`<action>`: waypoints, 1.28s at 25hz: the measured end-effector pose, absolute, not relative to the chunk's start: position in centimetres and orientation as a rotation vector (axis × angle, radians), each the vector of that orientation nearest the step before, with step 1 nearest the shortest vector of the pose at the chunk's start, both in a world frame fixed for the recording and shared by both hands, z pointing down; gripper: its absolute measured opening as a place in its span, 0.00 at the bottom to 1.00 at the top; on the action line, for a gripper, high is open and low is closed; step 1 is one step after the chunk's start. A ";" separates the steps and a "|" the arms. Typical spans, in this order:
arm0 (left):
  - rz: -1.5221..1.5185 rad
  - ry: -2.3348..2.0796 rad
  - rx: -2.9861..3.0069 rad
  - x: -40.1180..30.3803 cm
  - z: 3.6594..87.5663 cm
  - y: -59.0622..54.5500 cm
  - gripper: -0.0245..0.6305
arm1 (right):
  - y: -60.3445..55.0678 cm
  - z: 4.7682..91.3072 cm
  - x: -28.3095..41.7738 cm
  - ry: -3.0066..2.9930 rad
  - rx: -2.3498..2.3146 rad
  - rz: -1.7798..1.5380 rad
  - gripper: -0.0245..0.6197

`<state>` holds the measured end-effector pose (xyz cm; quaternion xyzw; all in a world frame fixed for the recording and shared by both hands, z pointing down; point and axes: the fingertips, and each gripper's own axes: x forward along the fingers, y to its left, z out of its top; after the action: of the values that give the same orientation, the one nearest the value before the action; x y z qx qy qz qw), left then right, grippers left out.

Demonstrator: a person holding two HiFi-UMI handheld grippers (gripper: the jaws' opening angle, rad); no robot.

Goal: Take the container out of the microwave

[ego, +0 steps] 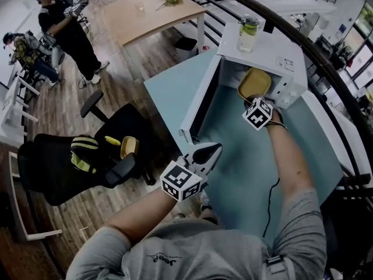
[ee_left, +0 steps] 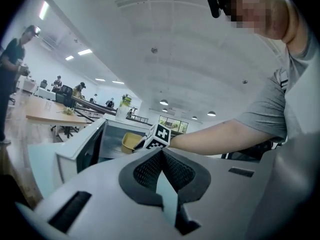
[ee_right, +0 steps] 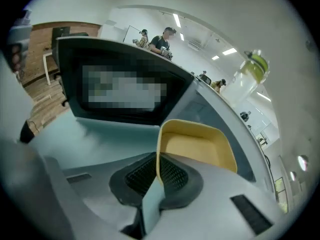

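A white microwave point(ego: 265, 57) stands on the teal table point(ego: 245, 174) with its door point(ego: 201, 101) swung open to the left. A shallow yellow container point(ego: 254, 83) hangs at the mouth of the cavity. My right gripper point(ego: 252, 100) is shut on its near rim. In the right gripper view the rim point(ee_right: 159, 156) is pinched between the pads of that gripper point(ee_right: 158, 173), with the container point(ee_right: 197, 149) stretching away beyond them. My left gripper point(ego: 214, 149) floats near the door's lower corner, shut, with nothing in it. In its own view my left gripper point(ee_left: 161, 153) has its pads meeting.
A clear bottle with a green lid point(ego: 248, 32) stands on top of the microwave. A black office chair point(ego: 76, 162) with yellow things on it sits left of the table. A wooden table point(ego: 152, 10) and two people point(ego: 67, 31) are farther off. A dark railing point(ego: 326, 69) curves along the right.
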<state>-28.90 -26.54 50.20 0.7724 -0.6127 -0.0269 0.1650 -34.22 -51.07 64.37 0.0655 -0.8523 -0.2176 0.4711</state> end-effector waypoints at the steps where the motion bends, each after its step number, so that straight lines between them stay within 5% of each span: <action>1: -0.080 -1.750 2.211 -29.0 49.6 -25.5 0.05 | -49.6 64.0 -33.7 -2.093 0.158 -0.521 0.08; 20: -0.105 -1.815 2.364 -29.8 39.0 -4.9 0.05 | -18.5 53.4 -25.7 -2.200 0.060 -0.514 0.08; 32: -0.117 -1.802 2.557 -25.7 29.3 -1.9 0.05 | -13.1 40.7 -19.8 -2.323 0.199 -0.585 0.08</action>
<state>-25.72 -1.89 29.32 0.8168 -0.5757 -0.0373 0.0057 -19.82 -13.15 40.73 0.0773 -0.9014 -0.2271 0.3606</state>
